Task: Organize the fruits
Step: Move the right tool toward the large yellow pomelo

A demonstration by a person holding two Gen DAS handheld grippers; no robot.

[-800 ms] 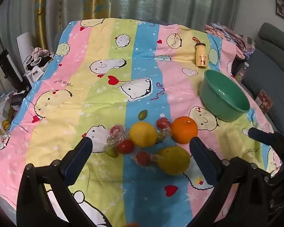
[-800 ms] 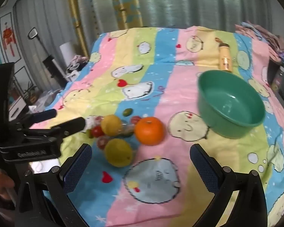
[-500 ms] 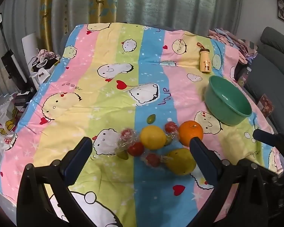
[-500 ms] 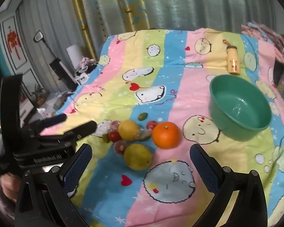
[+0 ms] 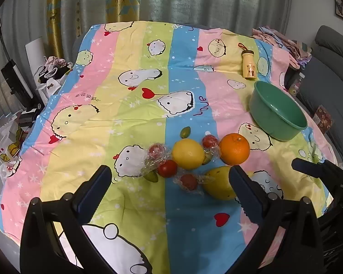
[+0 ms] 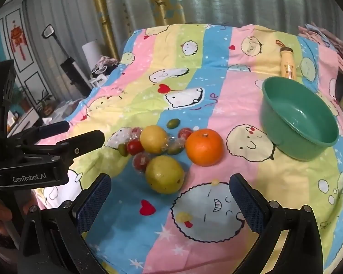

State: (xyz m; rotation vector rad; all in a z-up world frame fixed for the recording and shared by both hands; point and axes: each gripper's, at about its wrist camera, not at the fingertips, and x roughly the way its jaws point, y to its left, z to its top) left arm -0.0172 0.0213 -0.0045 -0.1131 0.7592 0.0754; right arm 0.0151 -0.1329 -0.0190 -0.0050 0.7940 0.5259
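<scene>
A striped cartoon-print sheet [image 5: 135, 105] covers the bed. A small yellow bottle [image 5: 248, 64] stands near its far edge. Grey-green curtains [image 5: 217, 0] hang behind.

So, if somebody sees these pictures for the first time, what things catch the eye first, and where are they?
The bright striped cartoon blanket fills the view. In its near middle lies a cluster of fruit: an orange, a lemon, a yellow-green fruit and small red tomatoes, some in clear wrap. To the right of the fruit stands an empty green bowl, and both open claws, left and right, hover near the fruit.
</scene>
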